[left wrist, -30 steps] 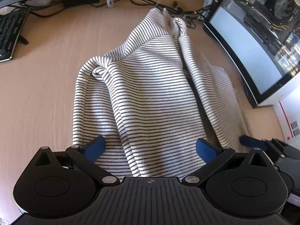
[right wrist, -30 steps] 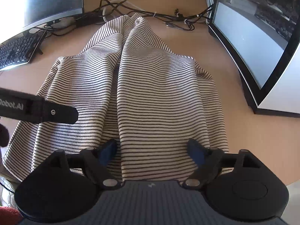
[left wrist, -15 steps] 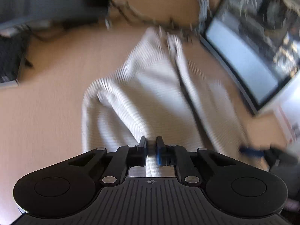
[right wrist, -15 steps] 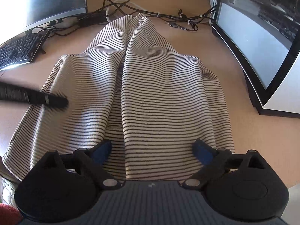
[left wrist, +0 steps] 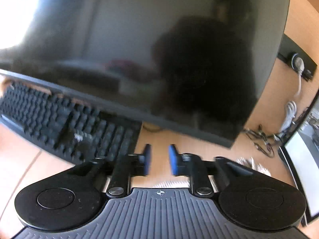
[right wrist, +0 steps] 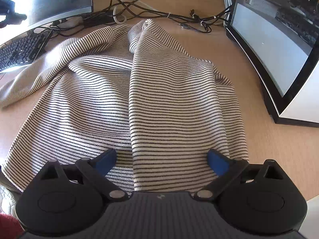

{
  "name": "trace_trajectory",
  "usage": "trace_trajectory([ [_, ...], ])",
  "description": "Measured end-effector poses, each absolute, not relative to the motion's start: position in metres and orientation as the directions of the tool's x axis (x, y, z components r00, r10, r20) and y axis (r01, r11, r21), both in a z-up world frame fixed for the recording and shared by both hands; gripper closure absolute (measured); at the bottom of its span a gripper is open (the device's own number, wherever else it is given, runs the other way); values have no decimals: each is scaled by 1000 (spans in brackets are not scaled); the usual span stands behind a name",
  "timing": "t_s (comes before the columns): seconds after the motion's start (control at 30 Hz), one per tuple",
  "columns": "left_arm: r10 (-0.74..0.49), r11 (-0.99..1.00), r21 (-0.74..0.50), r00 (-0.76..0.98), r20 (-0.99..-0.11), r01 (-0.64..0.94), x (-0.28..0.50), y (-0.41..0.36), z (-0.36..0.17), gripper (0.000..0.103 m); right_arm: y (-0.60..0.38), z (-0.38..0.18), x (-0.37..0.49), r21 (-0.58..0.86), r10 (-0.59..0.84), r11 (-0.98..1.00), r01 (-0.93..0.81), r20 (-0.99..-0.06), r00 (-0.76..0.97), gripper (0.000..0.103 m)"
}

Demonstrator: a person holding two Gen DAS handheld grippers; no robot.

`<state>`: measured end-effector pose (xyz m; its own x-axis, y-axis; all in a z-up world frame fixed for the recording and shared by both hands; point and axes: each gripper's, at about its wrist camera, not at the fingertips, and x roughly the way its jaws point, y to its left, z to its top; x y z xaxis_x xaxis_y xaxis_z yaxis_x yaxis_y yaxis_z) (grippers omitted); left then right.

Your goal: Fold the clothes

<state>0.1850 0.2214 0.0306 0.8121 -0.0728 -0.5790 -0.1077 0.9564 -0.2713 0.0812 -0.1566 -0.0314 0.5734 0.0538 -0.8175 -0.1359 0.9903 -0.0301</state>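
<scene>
Two grippers appear, one per wrist view. The right gripper (right wrist: 161, 162) hangs over the near hem of a striped garment (right wrist: 159, 99), its blue pads spread wide to either side of a lengthwise fold, with nothing pinched between them. The garment, white with thin dark stripes, lies on a light wooden desk (right wrist: 279, 139). It is bunched along the middle where one half overlaps the other, and a sleeve (right wrist: 49, 63) trails out to the left toward a black keyboard (right wrist: 20, 49).

A tangle of dark and white cables (right wrist: 139, 10) runs along the far edge of the desk beyond the garment's top. A curved monitor (right wrist: 279, 39) stands to the right, its screen lit; a second monitor (right wrist: 49, 0) stands at the far left above the keyboard.

The left gripper (left wrist: 159, 160) points at that dark left monitor (left wrist: 139, 49), whose screen fills most of the blurred left wrist view and reflects a person's dim outline. Its jaws stand narrow and are opening, with only bare desk (left wrist: 189, 145) showing in the gap between the blue pads. A little of the striped fabric (left wrist: 249, 162) shows just behind the right finger linkage; whether it touches the gripper cannot be told. The keyboard (left wrist: 59, 123) sits below the screen to the left.
</scene>
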Motion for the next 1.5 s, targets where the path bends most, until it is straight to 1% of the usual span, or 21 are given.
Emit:
trace_trajectory([
  [0.03, -102, 961, -267, 807, -582, -71, 182, 219, 27, 56, -158, -25, 82, -36, 44, 992, -124, -809, 587, 11],
  [0.07, -131, 967, -252, 803, -581, -25, 178, 214, 24, 53, -160, -17, 84, -43, 30, 993, -106, -795, 606, 14],
  [0.13, -190, 973, -217, 792, -581, 74, 171, 203, 17, 39, -163, -1, 87, -57, 2, 996, -71, -765, 644, 24],
  [0.17, -223, 972, -193, 784, -579, 134, 169, 194, 13, 34, -162, 7, 91, -63, -5, 996, -64, -749, 662, 36],
  [0.2, -244, 970, -158, 778, -578, 187, 167, 183, 9, 26, -159, 16, 97, -70, -9, 996, -62, -733, 680, 42],
  [0.23, -253, 966, -113, 776, -578, 231, 165, 171, 5, 22, -156, 25, 103, -77, -13, 995, -60, -716, 698, 42],
  [0.37, -223, 957, 6, 748, -625, 290, 170, 124, -11, 21, -134, 45, 138, -115, 2, 988, -107, -671, 741, 41],
  [0.43, -212, 955, 26, 741, -637, 296, 179, 109, -15, 21, -120, 32, 164, -140, 21, 977, -159, -682, 731, 39],
  [0.57, -158, 960, 73, 738, -656, 270, 197, 90, -19, 21, -101, -1, 211, -166, 38, 959, -231, -729, 684, 39],
  [0.67, -131, 962, 89, 723, -678, 258, 209, 85, -20, 19, -112, -9, 224, -143, 79, 950, -277, -749, 657, 89],
  [0.73, -125, 960, 103, 724, -679, 262, 218, 80, -21, 14, -124, -4, 230, -119, 118, 945, -305, -745, 657, 93],
  [0.8, -118, 957, 116, 724, -680, 265, 227, 75, -21, 14, -141, 25, 233, -130, 125, 949, -287, -681, 722, 99],
  [0.87, -106, 957, 125, 719, -686, 261, 238, 71, -26, 14, -157, 50, 240, -171, 86, 956, -236, -610, 787, 99],
  [0.97, -101, 956, 126, 695, -712, 267, 257, 64, -39, 16, -182, 57, 265, -161, 48, 971, -179, -600, 799, 99],
  [1.0, -102, 952, 130, 687, -719, 277, 263, 62, -43, 20, -189, 52, 274, -156, 38, 973, -168, -612, 790, 99],
  [1.03, -100, 948, 139, 682, -725, 287, 268, 61, -48, 28, -191, 42, 280, -157, 31, 973, -167, -631, 775, 99],
  [1.07, -95, 945, 149, 680, -727, 291, 272, 61, -51, 33, -192, 32, 286, -161, 26, 972, -171, -650, 759, 99],
  [1.13, -77, 946, 164, 683, -726, 281, 279, 66, -56, 62, -191, 14, 293, -164, 22, 970, -178, -673, 739, 99],
  [1.2, -61, 958, 152, 689, -722, 245, 286, 79, -55, 87, -190, 4, 293, -159, 24, 971, -180, -683, 730, 99],
  [1.4, 42, 987, 141, 728, -684, 75, 299, 117, -46, 88, -192, -6, 296, -162, 24, 969, -186, -690, 723, 99],
  [1.5, 50, 989, 134, 727, -685, 59, 298, 123, -48, 81, -195, -12, 301, -169, 13, 969, -182, -697, 717, 98],
])
